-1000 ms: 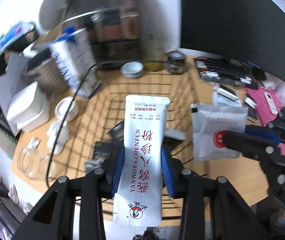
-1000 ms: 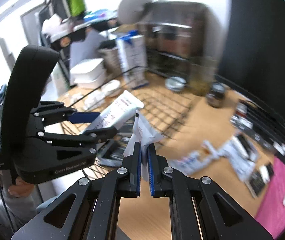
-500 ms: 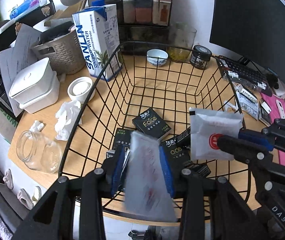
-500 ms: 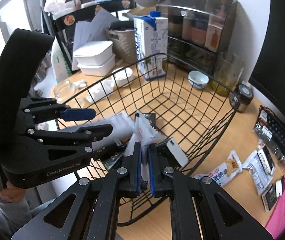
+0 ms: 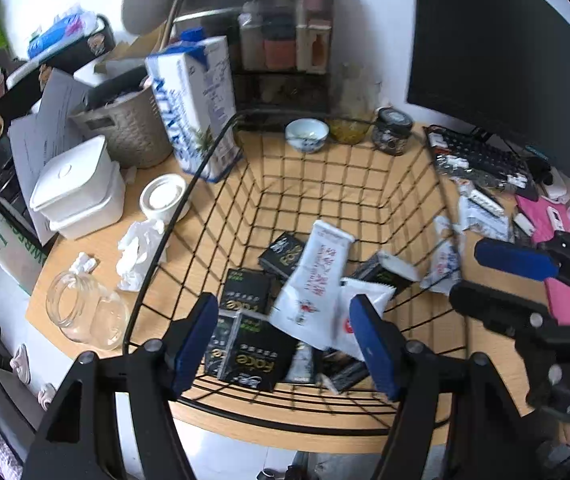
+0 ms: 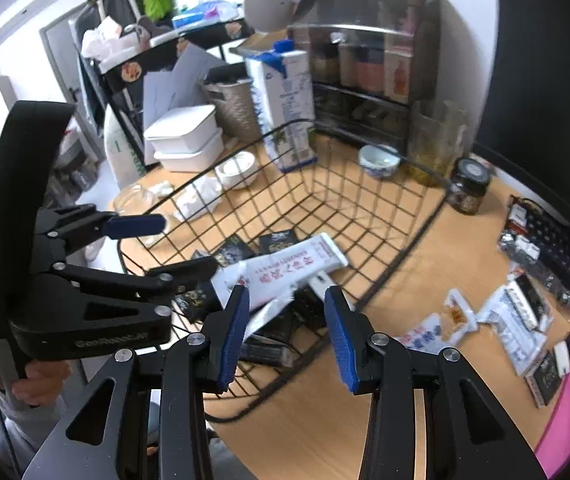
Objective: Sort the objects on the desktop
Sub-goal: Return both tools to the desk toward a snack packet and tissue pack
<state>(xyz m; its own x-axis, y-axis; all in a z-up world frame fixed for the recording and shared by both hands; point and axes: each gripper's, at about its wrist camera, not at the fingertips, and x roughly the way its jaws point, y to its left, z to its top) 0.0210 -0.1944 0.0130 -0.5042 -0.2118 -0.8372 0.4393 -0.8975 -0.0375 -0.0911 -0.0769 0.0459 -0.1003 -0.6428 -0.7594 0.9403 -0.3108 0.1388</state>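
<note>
Now two white sachets [image 5: 317, 284] lie in one wire basket [image 5: 441, 184]; left hand-held gripper [image 5: 285, 344] and right hand-held gripper [image 6: 285, 328] are opening, both empty.

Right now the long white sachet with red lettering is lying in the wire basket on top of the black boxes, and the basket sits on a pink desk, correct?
Not quite: the long white sachet lies in the wire basket on the black boxes, but the desk is light wood, as the right wrist view shows.
</note>
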